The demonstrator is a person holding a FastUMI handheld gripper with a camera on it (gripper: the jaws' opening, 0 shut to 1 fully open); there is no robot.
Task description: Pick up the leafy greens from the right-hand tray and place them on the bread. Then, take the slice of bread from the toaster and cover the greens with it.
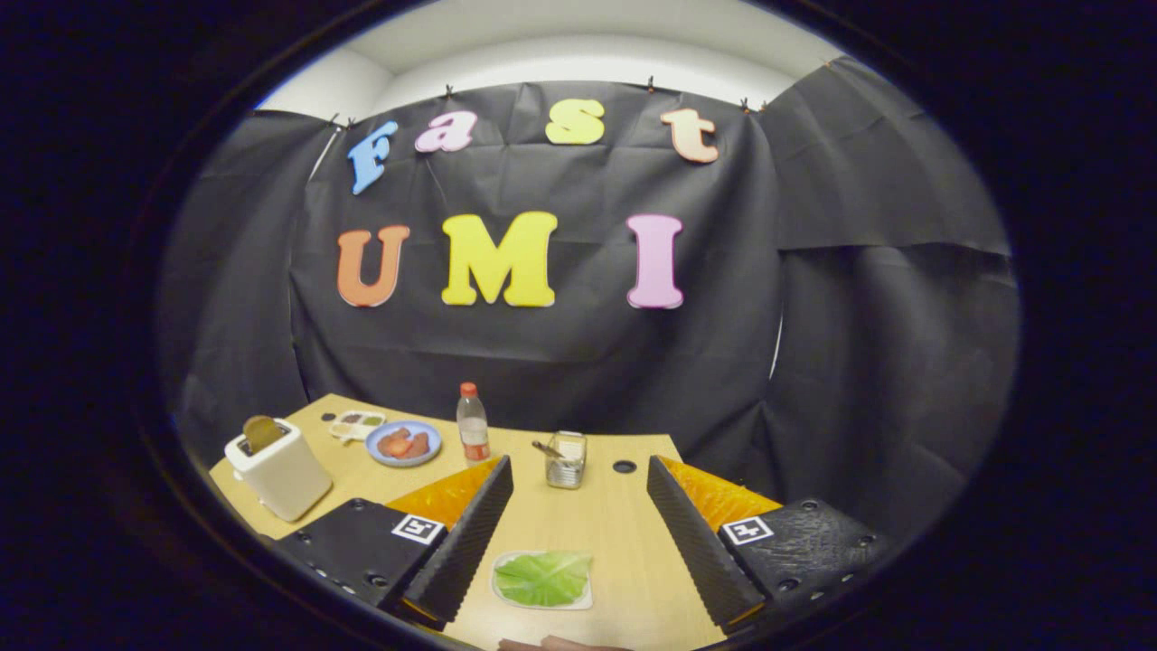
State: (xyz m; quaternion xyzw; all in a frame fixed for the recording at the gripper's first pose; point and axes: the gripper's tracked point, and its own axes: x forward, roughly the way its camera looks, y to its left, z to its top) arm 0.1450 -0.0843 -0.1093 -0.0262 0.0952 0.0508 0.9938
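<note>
The two-finger gripper [578, 529] is seen held above a light wooden table [615, 533], its ribbed fingers [465, 533] spread wide apart with nothing gripped between them. Between the fingers, at the near side of the table, a flat green lettuce leaf [544, 578] is laid on a pale slice of bread [586, 599], of which only a thin light border is exposed around the leaf. Neither finger is in contact with the leaf or the slice.

At the far left of the table, a white box-shaped toaster [280, 470] is placed, with a browned slice of toast [262, 432] standing upright in its slot. Just to the right of the toaster and further back, a small white tray [358, 425] holding dark and greenish pieces is seen, and beside it a round blue plate [404, 444] bearing reddish slices of food. To the right of the plate, a clear plastic bottle with an orange cap [472, 423] stands upright. Further right, beyond the gap between the fingers, a small wire-mesh holder [567, 460] with a utensil handle protruding is placed, and a dark round hole [624, 467] in the tabletop lies just to its right.
</note>
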